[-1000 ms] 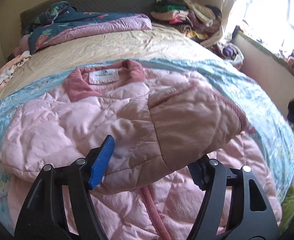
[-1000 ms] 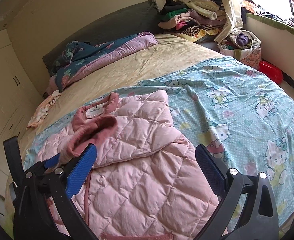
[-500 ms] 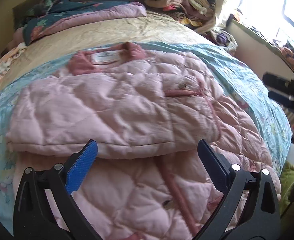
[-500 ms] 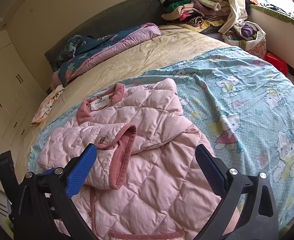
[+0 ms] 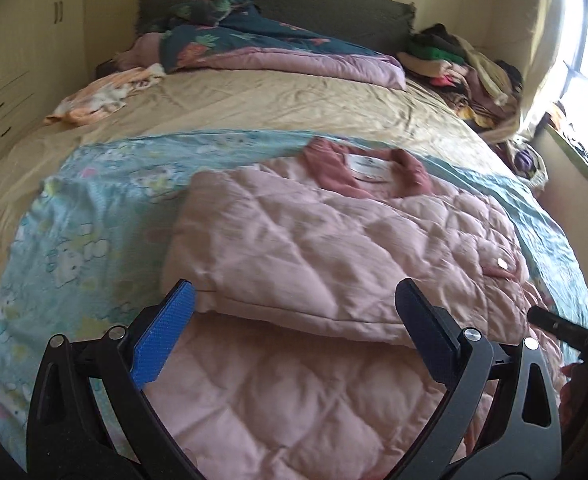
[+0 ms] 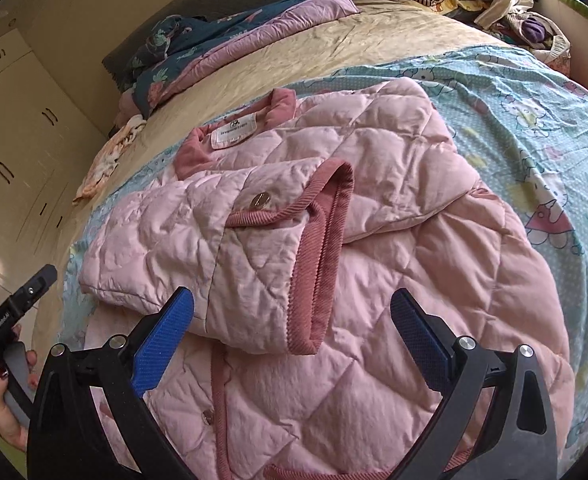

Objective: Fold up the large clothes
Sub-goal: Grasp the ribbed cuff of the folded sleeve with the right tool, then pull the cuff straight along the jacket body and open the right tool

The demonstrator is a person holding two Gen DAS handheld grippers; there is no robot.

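Observation:
A pink quilted jacket lies on the bed, collar and white label toward the headboard. One sleeve is folded across its body, its darker ribbed cuff ending near the jacket's middle. My left gripper hovers open above the sleeve's near edge, with nothing between its fingers. My right gripper hangs open just above the cuff end of the sleeve, touching nothing. The left gripper's body and the hand holding it show at the left edge of the right wrist view.
The jacket rests on a light blue cartoon-print sheet over a beige bedspread. A dark floral and purple quilt lies by the headboard. A clothes pile fills the far right corner. White cupboards line the left wall.
My left gripper let go of the sleeve, which now lies flat across the jacket, opened wide and drew back to the left. My right gripper came down closer to the cuff.

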